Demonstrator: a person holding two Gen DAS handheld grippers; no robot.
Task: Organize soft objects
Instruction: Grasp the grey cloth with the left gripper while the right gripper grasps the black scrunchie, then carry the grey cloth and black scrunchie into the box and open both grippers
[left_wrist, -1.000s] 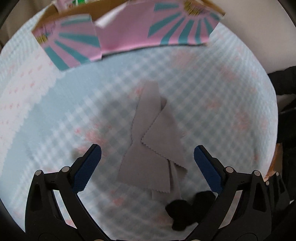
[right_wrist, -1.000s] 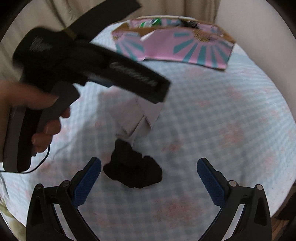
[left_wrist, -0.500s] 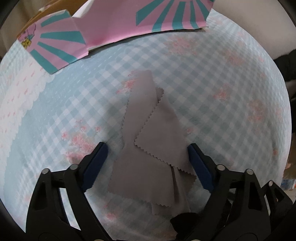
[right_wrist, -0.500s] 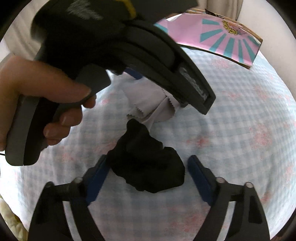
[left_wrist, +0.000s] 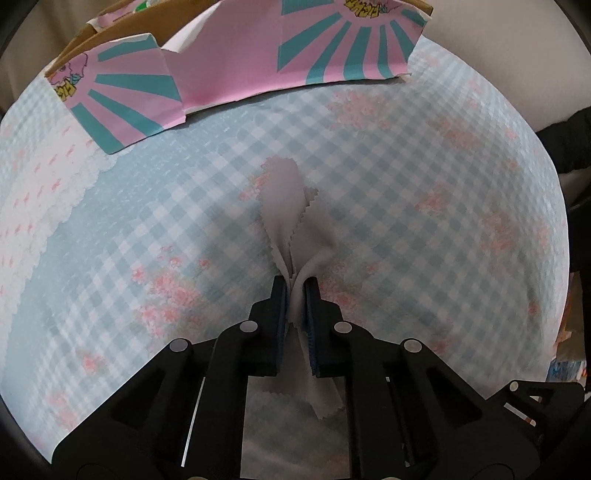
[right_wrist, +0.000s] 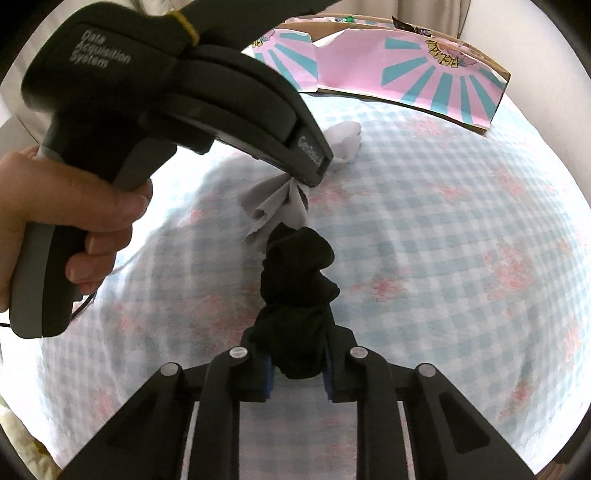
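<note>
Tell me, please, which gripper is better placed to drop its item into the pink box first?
Probably the left gripper: its jaws hold the grey cloth nearer the pink box, while the right gripper grips the black sock farther back.

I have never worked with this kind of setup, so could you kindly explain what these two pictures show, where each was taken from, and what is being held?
There is no robot here. A person holds a hand-operated two-finger gripper in each hand, and each gripper carries a fisheye camera looking forward along its fingers, which is why the pictures look rounded.

The left wrist view shows the left gripper shut on a grey cloth with zigzag edges. The right wrist view shows the right gripper shut on a bunched black fabric piece. That view also shows the person's left hand squeezing the handle of the other gripper.

Underneath is a blue and white checked cover with pink flowers. At its far side stands an open pink and teal cardboard box; its contents cannot be made out.
</note>
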